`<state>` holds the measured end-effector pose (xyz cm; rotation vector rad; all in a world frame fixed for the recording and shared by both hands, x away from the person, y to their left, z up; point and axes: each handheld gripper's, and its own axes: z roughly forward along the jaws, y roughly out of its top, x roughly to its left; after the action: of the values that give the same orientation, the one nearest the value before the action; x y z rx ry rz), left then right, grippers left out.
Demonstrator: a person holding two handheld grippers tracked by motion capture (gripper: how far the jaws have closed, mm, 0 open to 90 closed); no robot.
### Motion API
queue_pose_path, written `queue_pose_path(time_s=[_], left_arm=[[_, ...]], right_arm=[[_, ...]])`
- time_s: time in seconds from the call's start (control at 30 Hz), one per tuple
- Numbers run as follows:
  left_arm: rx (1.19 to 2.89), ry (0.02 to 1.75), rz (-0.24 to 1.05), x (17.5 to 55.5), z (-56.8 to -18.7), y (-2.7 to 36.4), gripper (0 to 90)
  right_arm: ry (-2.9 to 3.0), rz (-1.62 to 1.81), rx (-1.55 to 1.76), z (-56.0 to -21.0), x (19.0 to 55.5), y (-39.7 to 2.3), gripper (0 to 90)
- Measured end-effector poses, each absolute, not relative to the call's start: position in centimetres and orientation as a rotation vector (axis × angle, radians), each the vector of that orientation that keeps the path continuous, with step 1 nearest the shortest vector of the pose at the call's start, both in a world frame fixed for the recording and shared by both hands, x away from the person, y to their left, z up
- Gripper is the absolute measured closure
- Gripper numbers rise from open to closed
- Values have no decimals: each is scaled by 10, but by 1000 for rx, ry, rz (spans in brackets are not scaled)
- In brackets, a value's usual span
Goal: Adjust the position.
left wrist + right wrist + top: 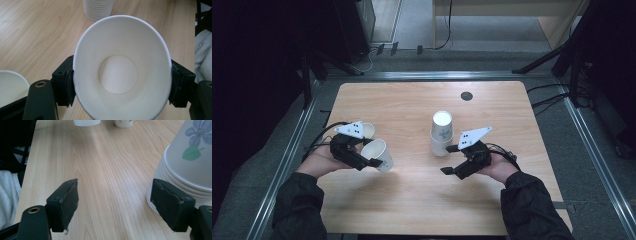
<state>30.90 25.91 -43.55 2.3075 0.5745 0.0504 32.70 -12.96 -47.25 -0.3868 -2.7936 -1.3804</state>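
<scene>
My left gripper (368,153) is shut on a white paper cup (379,155), held tilted just above the table at the left. In the left gripper view the pads squeeze the cup (120,50) into an oval, its mouth facing the camera. A second white cup (368,131) stands just behind that gripper. An upside-down stack of paper cups (442,132) with a flower print stands mid-table. My right gripper (449,160) hovers open just right of and nearer than the stack. In the right gripper view the stack (190,167) sits beside the right pad, with nothing between the jaws (117,200).
The wooden table (422,200) has a small black grommet (467,96) near its far edge. Metal rails and cables run along the floor on both sides. Bare wood lies in front of the grippers.
</scene>
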Motion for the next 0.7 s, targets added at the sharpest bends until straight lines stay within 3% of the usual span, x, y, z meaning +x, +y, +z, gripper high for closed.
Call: queue_pose_path(time_s=[0.7], left_arm=[[2434,733,149,299,-466,297,249]], right_arm=[[-2802,-1335,-377,-476,330,-123,228]])
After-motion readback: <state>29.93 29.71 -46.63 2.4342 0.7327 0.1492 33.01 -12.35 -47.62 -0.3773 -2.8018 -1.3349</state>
